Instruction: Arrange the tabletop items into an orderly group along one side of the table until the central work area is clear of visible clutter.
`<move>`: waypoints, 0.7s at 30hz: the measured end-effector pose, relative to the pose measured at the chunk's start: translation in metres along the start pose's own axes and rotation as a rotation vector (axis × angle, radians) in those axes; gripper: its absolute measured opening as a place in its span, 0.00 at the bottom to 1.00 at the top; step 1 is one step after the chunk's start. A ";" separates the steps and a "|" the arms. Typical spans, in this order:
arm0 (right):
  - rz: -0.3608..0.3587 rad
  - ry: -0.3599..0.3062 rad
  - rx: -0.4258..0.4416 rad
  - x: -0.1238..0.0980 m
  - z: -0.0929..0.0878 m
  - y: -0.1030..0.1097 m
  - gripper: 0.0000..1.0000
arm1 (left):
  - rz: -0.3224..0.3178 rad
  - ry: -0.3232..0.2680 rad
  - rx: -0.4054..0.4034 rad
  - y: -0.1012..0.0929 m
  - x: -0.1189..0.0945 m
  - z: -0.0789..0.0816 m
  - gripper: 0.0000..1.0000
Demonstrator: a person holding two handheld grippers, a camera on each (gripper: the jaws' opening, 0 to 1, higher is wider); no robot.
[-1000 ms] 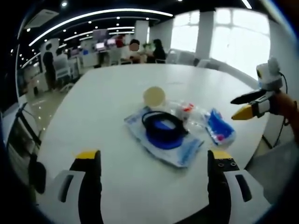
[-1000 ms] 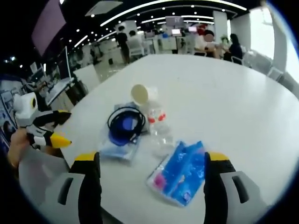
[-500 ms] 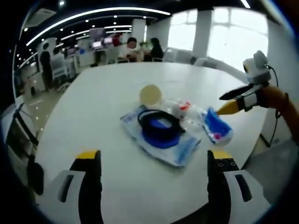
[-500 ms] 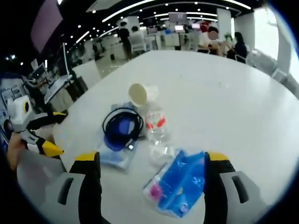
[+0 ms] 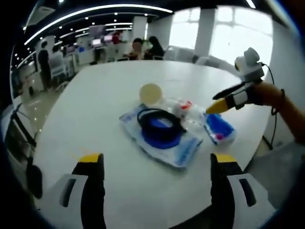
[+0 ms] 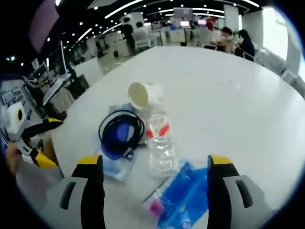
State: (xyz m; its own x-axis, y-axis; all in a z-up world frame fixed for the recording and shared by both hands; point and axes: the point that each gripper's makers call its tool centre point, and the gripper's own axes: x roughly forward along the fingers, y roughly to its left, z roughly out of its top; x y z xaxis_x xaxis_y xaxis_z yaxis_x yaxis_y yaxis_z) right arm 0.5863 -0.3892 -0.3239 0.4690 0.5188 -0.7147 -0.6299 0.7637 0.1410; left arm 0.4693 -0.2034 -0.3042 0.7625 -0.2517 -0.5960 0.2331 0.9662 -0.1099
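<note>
Table (image 5: 95, 109), white, rounded, bearing one cluster of clutter near its middle, taken here as landmark by its bottle. Bottle (image 6: 159, 143): clear plastic, red label band, lying on its side; also seen in the left gripper view (image 5: 188, 110). Cup (image 6: 139, 94): pale paper, tipped over, mouth toward the camera, just beyond the bottle's far end and touching or nearly touching it (image 5: 150, 93). Cable (image 6: 119, 133): black coil, just beside the bottle, lying on a dark blue round item, both resting on a flat pale-blue pouch (image 5: 183, 150). Blue pack (image 6: 183, 200): glossy blue wrapper with a pink patch, at the bottle's near end in the right gripper view, between that view's own jaws; in the left gripper view it lies on the far side of the bottle from the cable (image 5: 219, 130). Left gripper (image 5: 155, 164): jaws wide apart, holding nothing, above the table's near edge, well short of the pouch. Right gripper (image 6: 155, 164): jaws wide apart, empty, poised over the blue pack and the bottle's near end; contact with either cannot be told. From the left gripper view the right gripper (image 5: 224, 102) shows yellow-tipped with jaws parted, above the blue pack, a sleeve behind it. From the right gripper view the left gripper (image 6: 35, 143) shows off the table's edge, well apart from the cable. Background: office desks, seated and standing people, ceiling light strips.
</note>
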 end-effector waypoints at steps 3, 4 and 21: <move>-0.005 0.017 -0.010 0.006 -0.001 -0.003 0.89 | 0.010 -0.016 -0.007 0.002 -0.001 0.003 0.90; -0.006 0.020 -0.012 0.008 -0.001 -0.004 0.89 | 0.010 -0.015 -0.007 0.003 -0.001 0.003 0.89; -0.006 0.065 -0.036 0.043 0.011 -0.012 0.86 | -0.006 0.026 -0.017 0.001 0.002 -0.005 0.89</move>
State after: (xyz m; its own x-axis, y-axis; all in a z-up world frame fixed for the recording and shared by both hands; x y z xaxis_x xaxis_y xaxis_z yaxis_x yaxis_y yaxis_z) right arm 0.6211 -0.3719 -0.3489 0.4326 0.4873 -0.7585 -0.6496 0.7519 0.1126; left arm 0.4677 -0.2030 -0.3094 0.7452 -0.2567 -0.6155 0.2272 0.9655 -0.1275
